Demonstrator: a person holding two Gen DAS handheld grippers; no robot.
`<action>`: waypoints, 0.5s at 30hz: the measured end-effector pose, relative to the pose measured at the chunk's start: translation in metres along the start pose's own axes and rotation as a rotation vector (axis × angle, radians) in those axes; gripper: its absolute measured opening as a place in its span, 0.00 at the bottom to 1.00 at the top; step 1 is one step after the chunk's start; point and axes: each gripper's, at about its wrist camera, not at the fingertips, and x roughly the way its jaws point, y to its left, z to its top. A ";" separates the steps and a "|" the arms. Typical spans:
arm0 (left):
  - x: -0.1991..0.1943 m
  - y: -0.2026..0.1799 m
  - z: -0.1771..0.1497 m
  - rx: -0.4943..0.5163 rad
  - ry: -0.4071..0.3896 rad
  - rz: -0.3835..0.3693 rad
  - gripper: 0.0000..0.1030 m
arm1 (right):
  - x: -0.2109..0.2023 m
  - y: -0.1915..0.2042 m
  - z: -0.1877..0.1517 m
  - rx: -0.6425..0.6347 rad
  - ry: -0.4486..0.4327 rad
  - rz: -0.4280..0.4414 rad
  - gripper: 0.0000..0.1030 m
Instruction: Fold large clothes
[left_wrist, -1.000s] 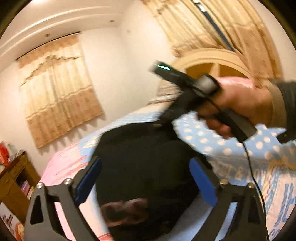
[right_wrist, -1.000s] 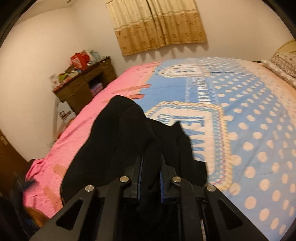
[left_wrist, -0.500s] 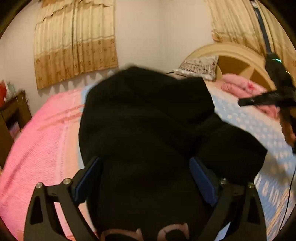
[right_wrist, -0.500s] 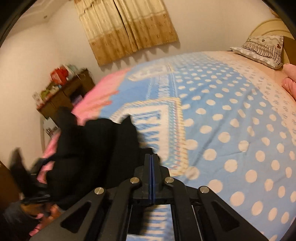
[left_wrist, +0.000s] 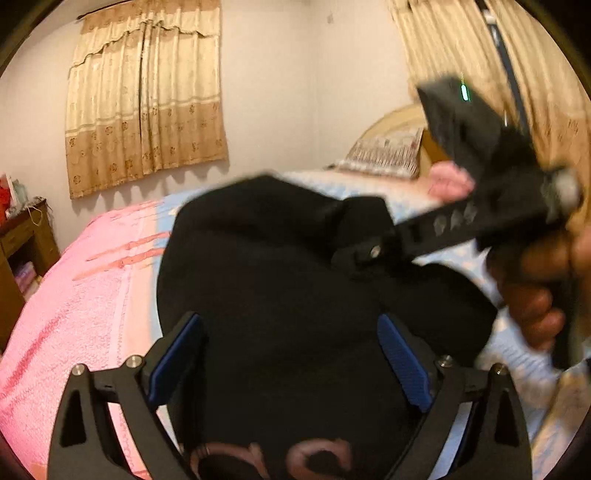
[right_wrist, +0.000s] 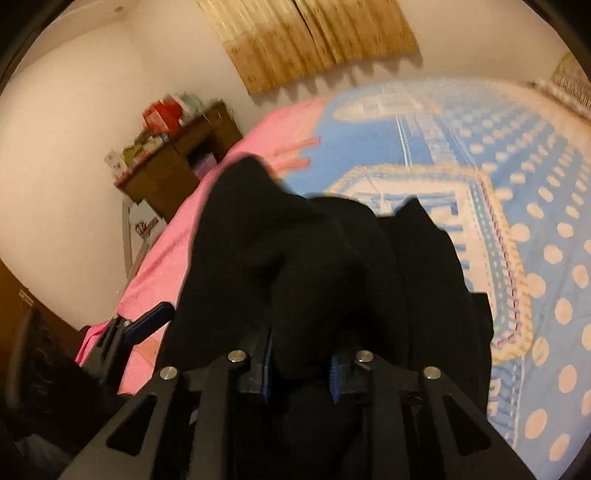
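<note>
You have the black garment (right_wrist: 314, 258) bunched near the bed's (right_wrist: 517, 184) pink edge, no neat fold yet. Your right gripper (right_wrist: 301, 373) is opening with cloth between its jaws; your left gripper (left_wrist: 291, 362) gapes wide around cloth, gripping nothing.

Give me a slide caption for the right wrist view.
Right claw, jaws opening around bunched black garment, above the pink and blue bedspread.

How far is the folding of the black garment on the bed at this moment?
Done: little; the black garment lies bunched on the bed cover. In hand: the right gripper has a bunch of cloth between its opening jaws, while the left gripper is wide open over the cloth. Left: spreading it flat and making every fold.
</note>
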 end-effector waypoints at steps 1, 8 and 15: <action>-0.015 0.004 0.003 -0.019 -0.041 -0.011 0.96 | -0.009 0.005 0.000 -0.024 -0.028 -0.002 0.17; -0.048 0.016 0.031 -0.023 -0.106 0.070 1.00 | -0.096 -0.026 -0.003 -0.060 -0.104 -0.130 0.16; 0.037 -0.009 0.018 -0.009 0.136 0.051 1.00 | -0.041 -0.118 -0.055 0.137 0.005 -0.205 0.16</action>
